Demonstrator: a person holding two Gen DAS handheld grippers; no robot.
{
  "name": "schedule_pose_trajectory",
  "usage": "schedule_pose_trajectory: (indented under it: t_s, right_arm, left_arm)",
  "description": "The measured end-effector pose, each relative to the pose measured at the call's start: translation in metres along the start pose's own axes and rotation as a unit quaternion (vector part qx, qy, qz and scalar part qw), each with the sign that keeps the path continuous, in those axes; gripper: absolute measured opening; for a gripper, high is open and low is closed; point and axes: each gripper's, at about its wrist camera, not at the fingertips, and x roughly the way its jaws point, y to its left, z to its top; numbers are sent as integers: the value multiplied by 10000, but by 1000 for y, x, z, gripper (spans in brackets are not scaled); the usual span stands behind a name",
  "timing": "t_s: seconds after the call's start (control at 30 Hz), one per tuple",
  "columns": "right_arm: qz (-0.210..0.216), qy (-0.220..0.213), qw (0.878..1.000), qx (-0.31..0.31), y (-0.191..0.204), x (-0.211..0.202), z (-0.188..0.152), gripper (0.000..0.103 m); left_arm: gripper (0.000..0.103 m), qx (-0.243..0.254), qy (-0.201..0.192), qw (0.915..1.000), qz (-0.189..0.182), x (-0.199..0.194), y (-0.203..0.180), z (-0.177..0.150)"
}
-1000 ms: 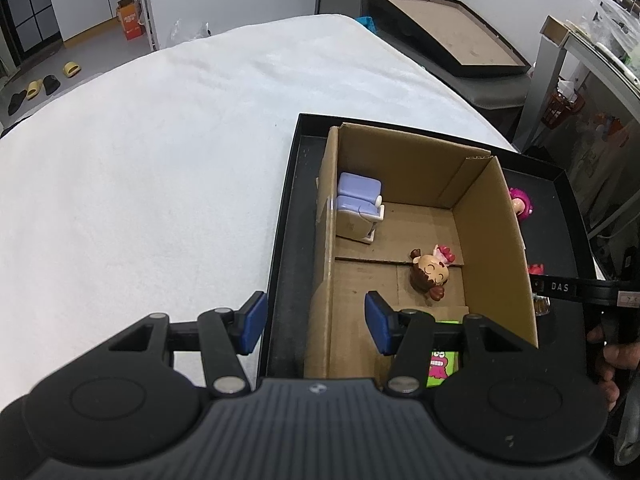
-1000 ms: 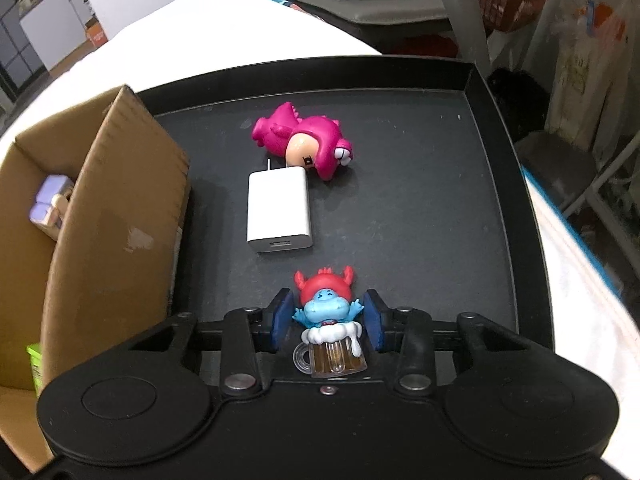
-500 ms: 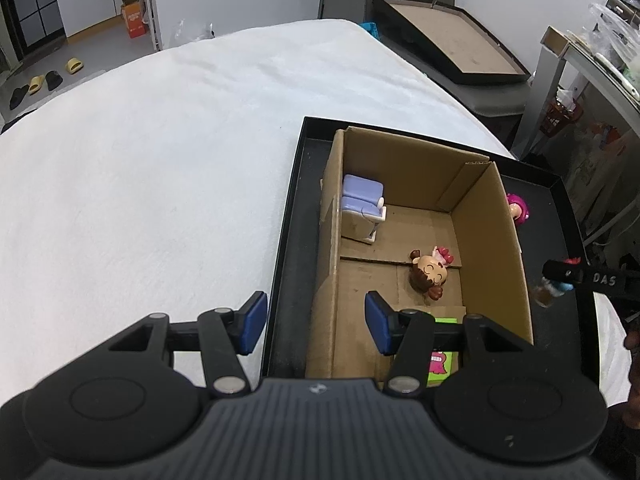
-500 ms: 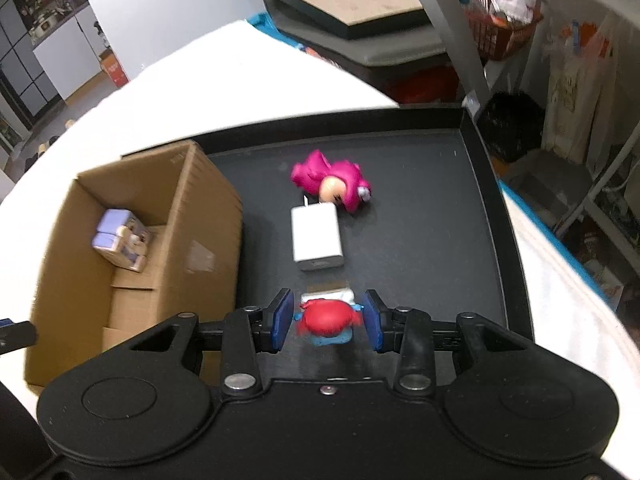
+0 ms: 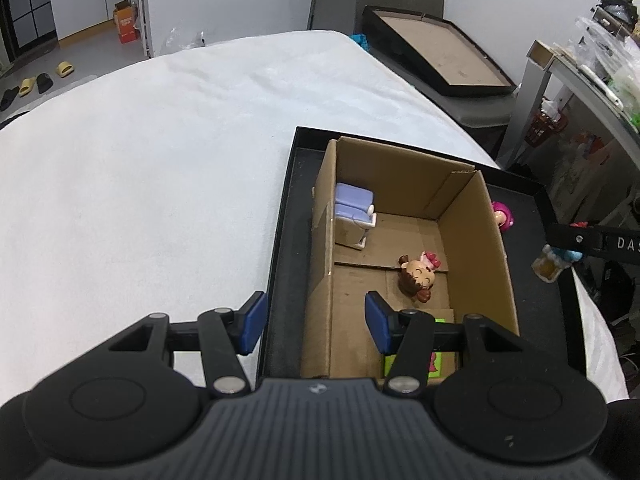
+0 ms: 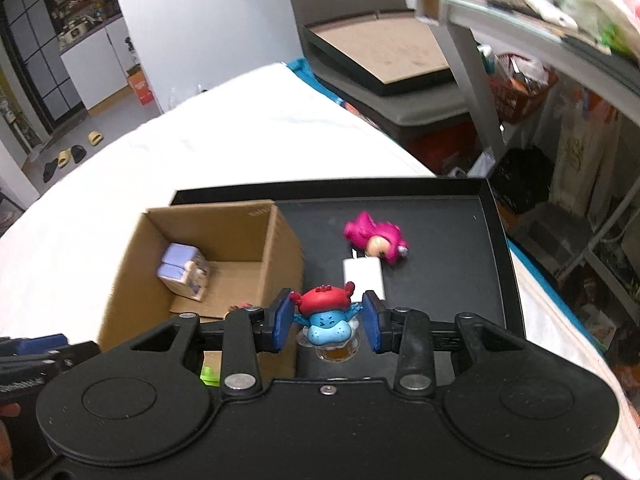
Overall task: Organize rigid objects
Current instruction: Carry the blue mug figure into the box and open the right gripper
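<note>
My right gripper (image 6: 326, 322) is shut on a blue figure with a red cap and a beer mug (image 6: 329, 326), held in the air above the black tray (image 6: 448, 232), to the right of the cardboard box (image 6: 256, 236). The figure also shows in the left wrist view (image 5: 554, 262). My left gripper (image 5: 314, 326) is open and empty over the box's near left wall (image 5: 320, 272). In the box lie a purple block toy (image 5: 354, 216), a brown-haired doll (image 5: 416, 276) and a green packet (image 5: 436, 364).
A pink figure (image 6: 378, 238) and a white charger (image 6: 364, 278) lie on the tray right of the box. The tray sits on a white cloth-covered table (image 5: 140, 184). A metal shelf (image 6: 520, 40) stands to the right, and a framed board (image 5: 436, 52) behind.
My right gripper has lifted the blue figure off the tray and risen well above it. My left gripper has stayed open and barely moved.
</note>
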Motion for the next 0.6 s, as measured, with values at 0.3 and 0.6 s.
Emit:
schedule_pose_trajectory:
  t_s: [0.3,0.6]
  right_arm:
    - [144,-10,9989,-451,39,-14,9,36]
    - [199,70,9976,-654,70,-14,15,36]
  left_arm:
    - [52,-166,99,9996,-203,1,9,1]
    - [52,-337,593,9953,-682,16,23,4]
